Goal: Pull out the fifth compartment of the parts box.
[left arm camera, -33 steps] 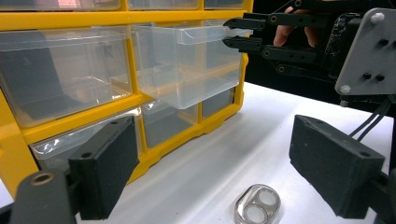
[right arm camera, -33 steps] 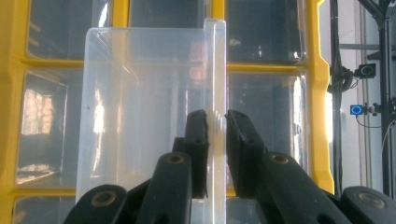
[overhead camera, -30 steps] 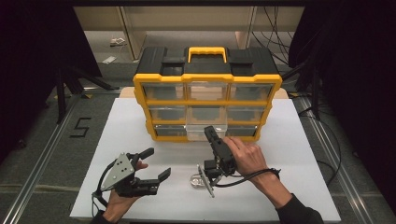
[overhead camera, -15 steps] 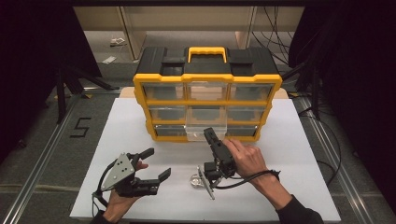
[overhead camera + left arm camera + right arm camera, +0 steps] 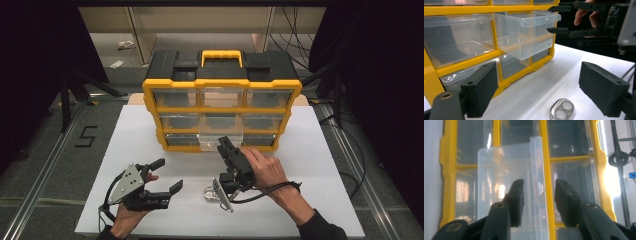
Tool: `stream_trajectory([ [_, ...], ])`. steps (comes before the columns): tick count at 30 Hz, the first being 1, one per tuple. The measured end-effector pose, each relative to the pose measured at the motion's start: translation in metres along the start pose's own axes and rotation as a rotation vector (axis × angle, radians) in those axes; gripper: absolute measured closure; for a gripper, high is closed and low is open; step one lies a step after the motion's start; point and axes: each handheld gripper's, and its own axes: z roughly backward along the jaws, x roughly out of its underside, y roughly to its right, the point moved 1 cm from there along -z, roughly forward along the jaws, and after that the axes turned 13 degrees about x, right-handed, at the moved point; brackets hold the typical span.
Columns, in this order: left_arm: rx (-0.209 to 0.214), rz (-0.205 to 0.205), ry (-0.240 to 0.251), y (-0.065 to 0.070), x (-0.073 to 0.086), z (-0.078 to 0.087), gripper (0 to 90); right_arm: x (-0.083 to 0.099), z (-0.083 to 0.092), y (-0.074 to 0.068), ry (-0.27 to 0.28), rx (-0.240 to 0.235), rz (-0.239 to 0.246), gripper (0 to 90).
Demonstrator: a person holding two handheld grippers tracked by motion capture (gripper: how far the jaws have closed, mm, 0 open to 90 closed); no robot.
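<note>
High view: right claw straddles the pulled-out clear drawer's front lip, jaws apart; contact unclear. Left claw rests wide open on the white surface, near a half-hidden metal piece.

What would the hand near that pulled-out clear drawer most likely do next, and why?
Probably close the right claw on the clear drawer's front lip. In the right gripper view the two black pads stand open on either side of the lip, not yet touching it. The drawer sticks partway out of the yellow organizer, so gripping comes before pulling or pushing it.
</note>
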Motion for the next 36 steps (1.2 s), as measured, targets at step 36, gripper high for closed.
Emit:
stream_trajectory([
  [36, 0.0, 0.001, 0.0, -0.001, 0.0, 0.0, 15.0, -0.003, 0.005, 0.036, 0.031, -0.645, -0.76, 30.2],
])
